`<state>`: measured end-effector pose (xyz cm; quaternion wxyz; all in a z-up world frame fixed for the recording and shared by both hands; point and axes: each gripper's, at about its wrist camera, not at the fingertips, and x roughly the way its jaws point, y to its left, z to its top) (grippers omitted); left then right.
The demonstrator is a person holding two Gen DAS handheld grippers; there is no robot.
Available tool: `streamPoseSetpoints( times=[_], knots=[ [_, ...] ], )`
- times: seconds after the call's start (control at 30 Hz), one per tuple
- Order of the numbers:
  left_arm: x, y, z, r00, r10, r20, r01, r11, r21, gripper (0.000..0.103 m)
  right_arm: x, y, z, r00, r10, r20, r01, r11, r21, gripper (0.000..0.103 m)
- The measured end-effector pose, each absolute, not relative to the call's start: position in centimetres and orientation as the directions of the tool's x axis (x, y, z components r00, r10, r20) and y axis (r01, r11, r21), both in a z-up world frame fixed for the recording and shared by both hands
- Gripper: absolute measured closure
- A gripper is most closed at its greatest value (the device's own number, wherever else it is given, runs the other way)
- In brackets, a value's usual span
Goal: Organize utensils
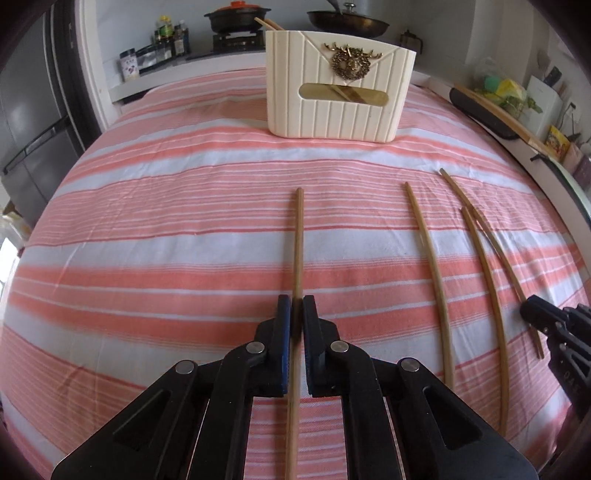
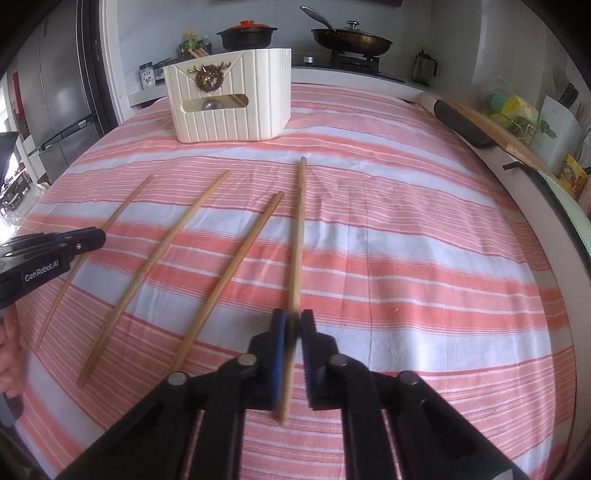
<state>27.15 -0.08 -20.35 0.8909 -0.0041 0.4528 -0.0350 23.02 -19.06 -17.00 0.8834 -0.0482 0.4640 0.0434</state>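
Both claws are clamped, each on one chopstick. The left claw [image 1: 296, 301] grips the leftmost chopstick [image 1: 298, 236] near its lower third; the right claw [image 2: 294, 317] grips the rightmost chopstick [image 2: 298, 229] at about the same place. Each stick points forward toward the cream holder [image 1: 338, 110], which stands upright at the far side of the striped tabletop [image 1: 166, 221].

Procedure for the step in hand, as judged from here:
1. Lift each stick clear of the cloth before swinging it, so the tip does not snag the fabric.
2. Tilt the stick toward vertical, with the free end leading down.
3. Bring it over the holder's open top. Other sticks [image 1: 269, 24] already protrude there, so aim beside them.
4. Release only when the lower end is inside the rim. The grip sits low on a long stick, so expect it to pivot between the pads.

Differences between views:
- The right wrist view shows two loose chopsticks [image 2: 162, 266] lying between the held ones, slanted and well apart, and a round metallic object [image 2: 212, 104] behind the holder's slot.
- The left wrist view shows the holder front-on, and only diagonal sticks behind the slot.
- Each view shows the other claw at its edge.
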Motion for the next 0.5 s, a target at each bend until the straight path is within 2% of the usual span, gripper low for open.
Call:
streamPoseSetpoints(
  times=[0.23,0.3,0.37,0.43,0.47,0.5],
  knots=[
    [23.4,2.5,-20.3,0.583,-0.072,-0.809,0.026,0.997,-0.070,0.096,18.6,-20.4,-16.5,0.552,-0.037,-0.833,-0.082,0.992,-0.099,0.096],
    [22.5,3.0,-20.3,0.590,-0.075,-0.804,0.013,0.996,-0.083,0.082,17.0,-20.8,-16.2,0.549,-0.048,-0.835,-0.072,0.992,-0.104,0.096],
    [21.6,3.3,-20.2,0.603,-0.079,-0.794,0.001,0.995,-0.098,0.035,16.0,-21.2,-16.1,0.552,-0.053,-0.832,-0.051,0.994,-0.097,0.093],
    [21.1,3.3,-20.2,0.616,-0.043,-0.786,-0.024,0.997,-0.074,0.021,15.4,-21.5,-15.9,0.556,-0.046,-0.830,-0.039,0.996,-0.081,0.071],
    [21.1,3.2,-20.4,0.611,-0.031,-0.791,-0.026,0.998,-0.059,0.021,15.2,-21.7,-15.9,0.565,-0.036,-0.824,-0.036,0.997,-0.068,0.053],
    [21.3,3.0,-20.6,0.598,-0.025,-0.801,-0.023,0.999,-0.048,0.021,15.0,-21.7,-15.8,0.578,-0.029,-0.816,-0.031,0.998,-0.057,0.050]
  ],
)
